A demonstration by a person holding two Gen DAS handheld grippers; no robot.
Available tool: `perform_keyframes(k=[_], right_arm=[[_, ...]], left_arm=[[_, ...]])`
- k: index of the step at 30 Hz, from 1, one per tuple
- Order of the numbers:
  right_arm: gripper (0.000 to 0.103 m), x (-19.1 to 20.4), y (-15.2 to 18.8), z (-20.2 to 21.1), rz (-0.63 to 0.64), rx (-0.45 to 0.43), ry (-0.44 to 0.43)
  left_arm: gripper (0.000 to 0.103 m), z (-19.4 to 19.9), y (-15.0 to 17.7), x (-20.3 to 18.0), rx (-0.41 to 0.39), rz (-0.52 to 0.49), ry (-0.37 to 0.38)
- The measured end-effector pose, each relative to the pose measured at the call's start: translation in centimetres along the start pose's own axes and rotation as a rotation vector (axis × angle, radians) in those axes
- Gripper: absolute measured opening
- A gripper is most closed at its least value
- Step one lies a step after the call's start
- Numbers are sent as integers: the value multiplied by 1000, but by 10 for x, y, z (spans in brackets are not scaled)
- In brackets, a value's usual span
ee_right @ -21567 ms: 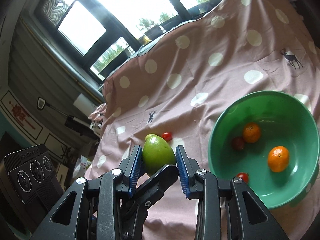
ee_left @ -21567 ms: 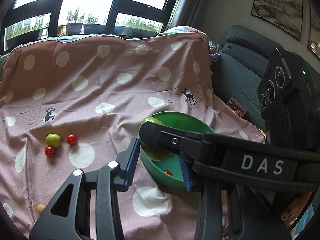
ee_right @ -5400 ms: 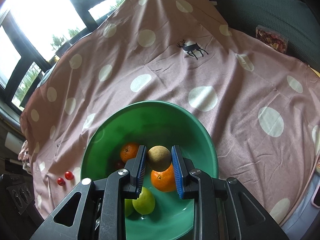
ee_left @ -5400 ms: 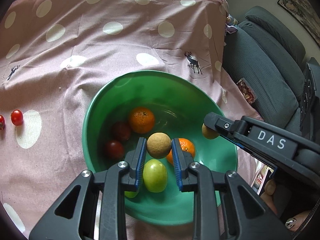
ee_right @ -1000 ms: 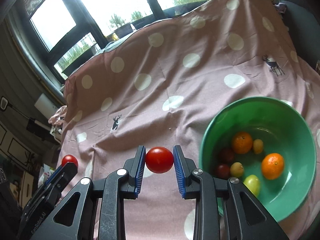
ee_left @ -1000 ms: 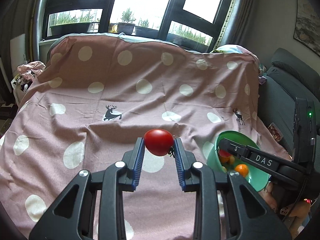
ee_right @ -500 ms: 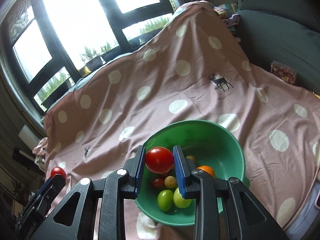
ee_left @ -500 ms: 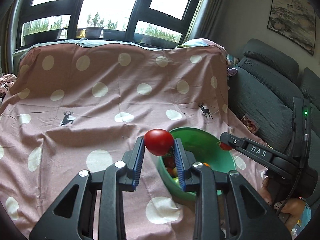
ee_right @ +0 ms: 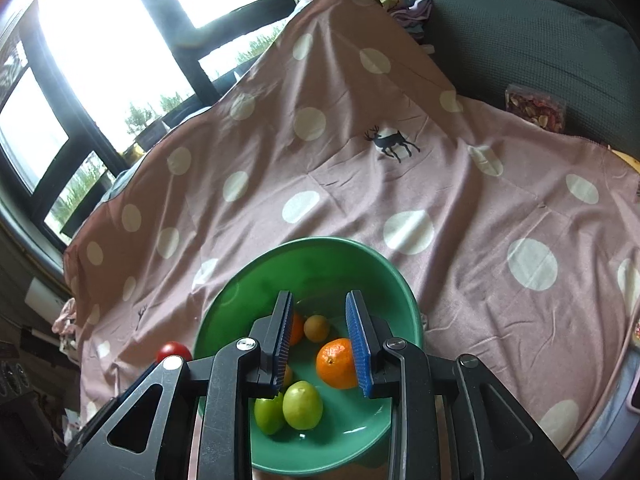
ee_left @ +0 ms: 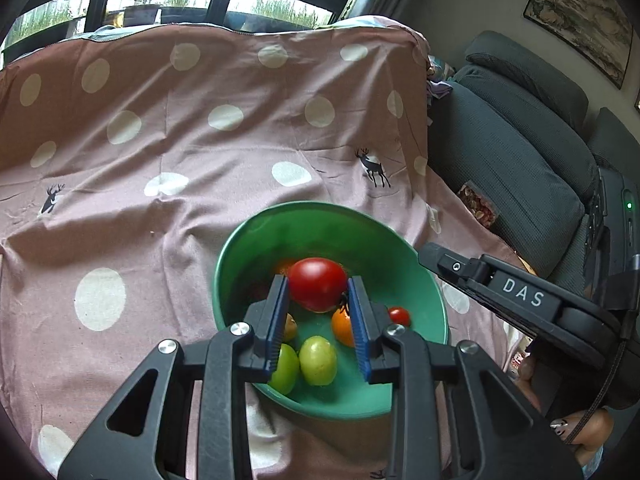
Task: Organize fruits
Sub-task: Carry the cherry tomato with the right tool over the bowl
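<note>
Left tongs (left wrist view): the left tongs (ee_left: 317, 285) are clenched on a red tomato (ee_left: 317, 283), the blue pads pressing its two flanks at the centre of the view.
Tomato's place: it hangs over the green bowl (ee_left: 224, 256), toward the bowl's 12 o'clock, clear of the fruit below.
Bowl: it sits on the spotted pink cloth (ee_left: 160, 128) over the desk, at 6 o'clock in the view. A small tomato (ee_left: 399, 315) lies at its 3 o'clock, and two green fruits (ee_left: 318, 360) at its 6 o'clock.
Right tongs, seen from the side: the right tongs (ee_left: 430, 257) reach in from 3 o'clock to the bowl's rim, and I see nothing at their tip.
Writing: white letters "DAS" (ee_left: 522, 292) on the right tongs' arm. No other text is legible.
Right tongs (right wrist view): released. The pads stand a little apart with nothing between them, over the bowl at 6 o'clock.
Fruit below: an orange (ee_right: 336, 362) by the right pad, a small brown fruit (ee_right: 316, 328) at the bowl's 12 o'clock, and the green pair at 6 o'clock.
Left tongs here: at 8 o'clock, just outside the bowl's rim, with the red tomato showing at their tip.
Handling: the tomato looks light, smooth and thin-skinned, so it is likely slippery and easy to bruise. The widest middle seems the best place to hold it, with gentle pressure.
Release: probably best let go low, so it lands softly.
</note>
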State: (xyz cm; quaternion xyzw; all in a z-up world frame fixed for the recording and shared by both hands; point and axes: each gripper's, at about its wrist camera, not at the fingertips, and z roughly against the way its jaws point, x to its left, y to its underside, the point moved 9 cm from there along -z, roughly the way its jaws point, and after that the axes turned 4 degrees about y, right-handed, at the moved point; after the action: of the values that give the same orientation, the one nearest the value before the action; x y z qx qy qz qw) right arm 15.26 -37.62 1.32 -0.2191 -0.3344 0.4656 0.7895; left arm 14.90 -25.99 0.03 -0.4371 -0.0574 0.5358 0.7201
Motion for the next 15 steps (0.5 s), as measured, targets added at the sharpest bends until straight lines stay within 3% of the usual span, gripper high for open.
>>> perform_keyframes(k=[15], right_arm=[[30, -16, 6, -19, -11, 62, 58]], left_arm=[[30, -46, 24, -5, 134, 24, 35]])
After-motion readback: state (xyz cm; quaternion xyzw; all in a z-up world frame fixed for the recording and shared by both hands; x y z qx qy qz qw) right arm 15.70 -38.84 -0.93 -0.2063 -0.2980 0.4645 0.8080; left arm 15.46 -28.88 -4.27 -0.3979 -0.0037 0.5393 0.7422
